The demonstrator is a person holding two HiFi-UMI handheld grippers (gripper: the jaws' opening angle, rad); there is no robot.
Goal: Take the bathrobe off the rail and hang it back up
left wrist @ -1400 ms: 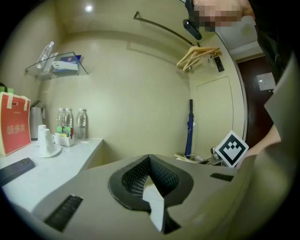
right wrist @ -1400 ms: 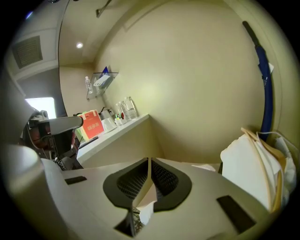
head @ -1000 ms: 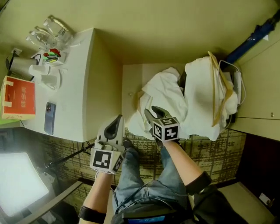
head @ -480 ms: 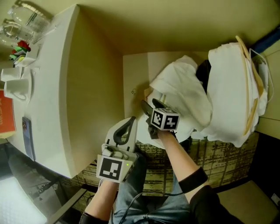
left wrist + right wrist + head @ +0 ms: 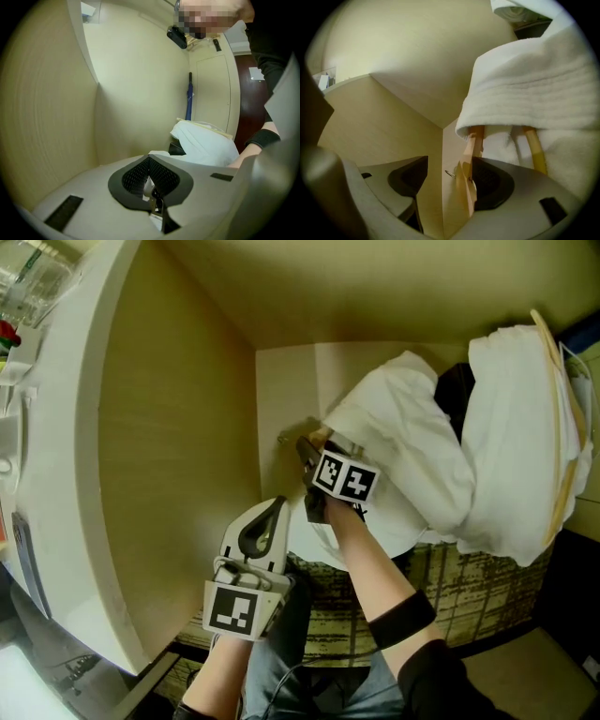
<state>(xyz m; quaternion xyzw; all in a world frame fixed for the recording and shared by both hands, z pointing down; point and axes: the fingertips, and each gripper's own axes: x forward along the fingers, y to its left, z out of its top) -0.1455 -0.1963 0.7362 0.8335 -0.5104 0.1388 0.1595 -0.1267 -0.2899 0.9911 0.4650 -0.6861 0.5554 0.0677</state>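
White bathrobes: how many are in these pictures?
2. One white towelling bathrobe is bunched in the middle of the head view; the other bathrobe is draped over a pale wooden hanger at the right. More may be hidden.

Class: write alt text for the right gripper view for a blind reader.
The jaws of the right gripper, which have just been opening, stand apart around the end of a wooden hanger, not gripping it. A white bathrobe drapes over it.

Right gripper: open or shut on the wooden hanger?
Open. Right gripper jaws have just been opening and stand wide apart; the pale wooden hanger under the white bathrobe sits between them, beside one pad, not clamped.
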